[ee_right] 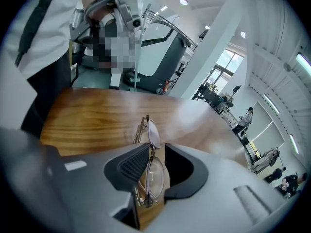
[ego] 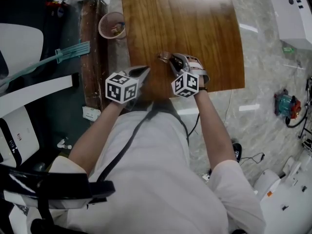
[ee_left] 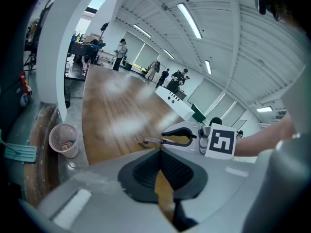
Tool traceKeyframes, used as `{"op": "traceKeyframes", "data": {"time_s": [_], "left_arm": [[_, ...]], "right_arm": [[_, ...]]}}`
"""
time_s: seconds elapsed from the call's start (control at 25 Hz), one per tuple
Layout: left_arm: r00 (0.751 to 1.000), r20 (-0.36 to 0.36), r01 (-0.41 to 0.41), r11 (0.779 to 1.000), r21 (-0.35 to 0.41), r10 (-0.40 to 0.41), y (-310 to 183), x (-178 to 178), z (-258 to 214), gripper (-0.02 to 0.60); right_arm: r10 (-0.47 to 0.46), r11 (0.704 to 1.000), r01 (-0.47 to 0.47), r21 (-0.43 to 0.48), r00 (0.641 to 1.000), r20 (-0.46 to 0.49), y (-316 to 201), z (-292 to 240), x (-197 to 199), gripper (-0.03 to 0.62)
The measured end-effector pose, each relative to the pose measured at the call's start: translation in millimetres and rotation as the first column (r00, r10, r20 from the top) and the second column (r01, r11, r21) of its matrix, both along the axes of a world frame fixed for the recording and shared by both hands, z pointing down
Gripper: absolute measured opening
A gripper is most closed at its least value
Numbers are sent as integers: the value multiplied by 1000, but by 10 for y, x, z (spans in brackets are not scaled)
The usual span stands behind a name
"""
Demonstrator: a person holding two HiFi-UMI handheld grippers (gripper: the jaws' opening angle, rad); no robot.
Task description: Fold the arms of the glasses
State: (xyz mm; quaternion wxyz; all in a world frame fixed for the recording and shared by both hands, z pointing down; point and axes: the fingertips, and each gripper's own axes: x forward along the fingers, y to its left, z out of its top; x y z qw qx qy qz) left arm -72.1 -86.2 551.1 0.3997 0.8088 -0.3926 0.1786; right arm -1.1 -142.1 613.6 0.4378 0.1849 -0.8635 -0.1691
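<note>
Thin metal-rimmed glasses (ego: 165,58) rest on the wooden table (ego: 195,28) near its front edge. My right gripper (ego: 170,63) reaches over them. In the right gripper view the glasses (ee_right: 152,130) stand on edge between the jaws, which are open: the left pad (ee_right: 132,168) is close to the rim and a gap shows on the right. My left gripper (ego: 145,70) hovers just left of them, shut with nothing in it. The left gripper view shows its closed jaws (ee_left: 161,154) pointing at the glasses (ee_left: 154,141) and the right gripper (ee_left: 182,135).
A pink mesh waste basket (ego: 112,25) stands on the floor off the table's left edge, seen again as the basket (ee_left: 63,140). A dark wooden ledge (ego: 92,52) runs along that side. Bare tabletop stretches beyond the glasses. People stand far across the hall.
</note>
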Motion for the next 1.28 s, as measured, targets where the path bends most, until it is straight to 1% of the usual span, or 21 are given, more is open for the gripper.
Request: {"op": "traceKeyframes", "data": {"time_s": [0.16, 0.32, 0.4, 0.48, 0.56, 0.64, 0.72, 0.8, 0.88, 0.96, 1.08, 1.16, 1.2, 1.28], "left_arm": [[1000, 3, -6, 1000, 17, 6, 14, -74, 16, 5], [1000, 9, -10, 1000, 29, 10, 107, 38, -122, 5], [1000, 5, -19, 999, 41, 18, 118, 67, -168, 5], [1000, -2, -22, 998, 61, 23, 92, 72, -200, 5], [1000, -8, -22, 997, 79, 23, 72, 80, -247, 5], [1000, -13, -26, 995, 98, 27, 73, 99, -319, 5], [999, -13, -39, 991, 125, 41, 76, 133, -420, 5], [998, -10, -53, 986, 156, 55, 73, 172, -529, 5], [998, -10, -62, 981, 184, 65, 67, 212, -639, 5], [997, -9, -74, 974, 216, 77, 67, 254, -761, 5], [995, -4, -95, 959, 268, 100, 79, 287, -900, 5], [994, 0, -108, 950, 293, 113, 82, 291, -944, 5], [993, 3, -111, 947, 302, 115, 86, 292, -960, 5], [994, 8, -109, 945, 309, 112, 107, 297, -999, 5]], "right_arm": [[46, 999, -46, -21, 998, 38, 39, -51, -53, 106], [110, 993, -104, -57, 988, 110, 186, -340, 97, 106], [166, 985, -154, -83, 973, 162, 233, -472, 151, 106], [233, 971, -213, -111, 946, 224, 265, -602, 186, 106], [303, 951, -270, -149, 907, 292, 333, -749, 219, 102], [381, 923, -324, -209, 852, 358, 440, -893, 262, 67], [459, 886, -373, -275, 785, 416, 533, -1028, 332, 42], [526, 849, -410, -333, 710, 468, 598, -1161, 420, 28], [567, 823, -425, -375, 646, 512, 655, -1302, 494, 28], [595, 804, -429, -413, 594, 542, 719, -1432, 549, 21], [638, 770, -420, -481, 526, 562, 812, -1521, 579, 9], [658, 753, -414, -512, 489, 573, 841, -1553, 582, 9], [662, 749, -413, -517, 478, 577, 853, -1573, 587, 9], [662, 749, -414, -517, 472, 582, 893, -1633, 613, 9]]}}
